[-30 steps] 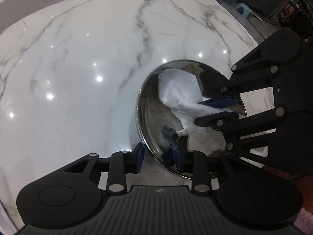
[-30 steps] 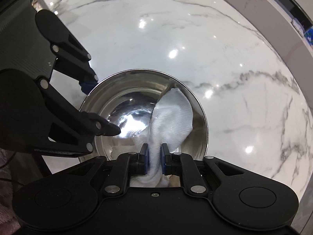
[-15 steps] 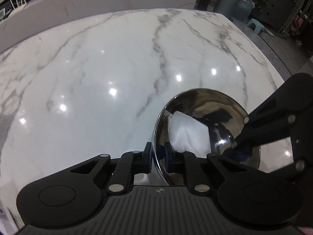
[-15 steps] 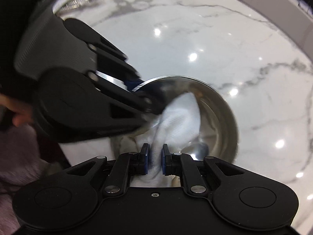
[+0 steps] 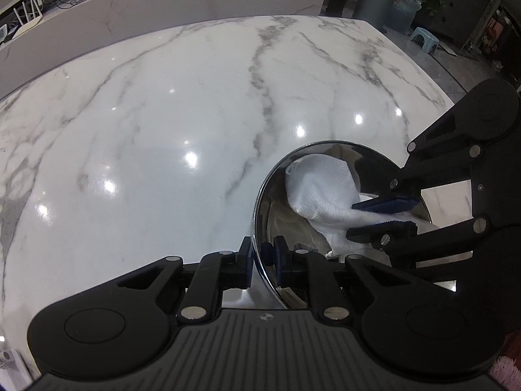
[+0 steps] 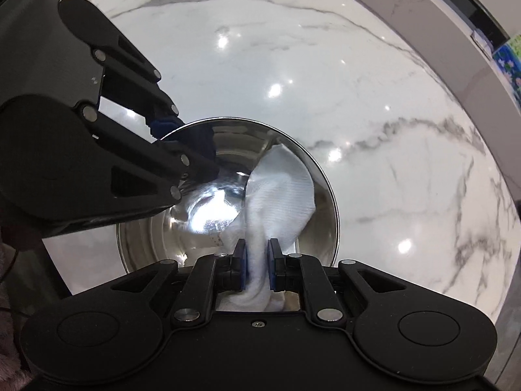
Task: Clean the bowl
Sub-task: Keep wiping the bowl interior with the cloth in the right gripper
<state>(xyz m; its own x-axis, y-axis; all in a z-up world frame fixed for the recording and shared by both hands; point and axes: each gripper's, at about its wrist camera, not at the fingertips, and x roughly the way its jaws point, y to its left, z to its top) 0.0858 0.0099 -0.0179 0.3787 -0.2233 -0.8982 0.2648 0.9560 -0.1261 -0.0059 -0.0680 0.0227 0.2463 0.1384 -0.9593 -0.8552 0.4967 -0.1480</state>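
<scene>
I'm clamping the R gripper (image 6: 257,268) on a bunched white cloth (image 6: 280,195); the blue pads are pinching its neck w/ the loose end fanning out ahead against the far inner wall of the steel bowl (image 6: 320,176). In the left wrist view the same R gripper (image 5: 384,213) is coming in from the right over the rim, cloth (image 5: 320,182) draping down into the bowl (image 5: 260,195).

I'm pinching the L gripper (image 5: 263,262) on the bowl's near rim, one pad outside, one inside, steadying it. From the right wrist view the L gripper (image 6: 169,137) is sitting at the bowl's left edge. The bowl looks tipped up toward me rather than flat on the marble countertop (image 5: 162,130), but I can't tell whether its base is touching the surface.

Step in hand, as I'm reading it: wiping the inside, mid-job. The bowl's bottom is looking shiny w/ a bright glare; I can't tell if residue is left.

Next move, my call: I'm thinking of sweeping the cloth round the wall and down across the bottom, keeping pressure light so the rim isn't slipping out of the L pinch, and keeping both grips firm. Risk is R fingers knocking the L linkage, since they're working close together.
</scene>
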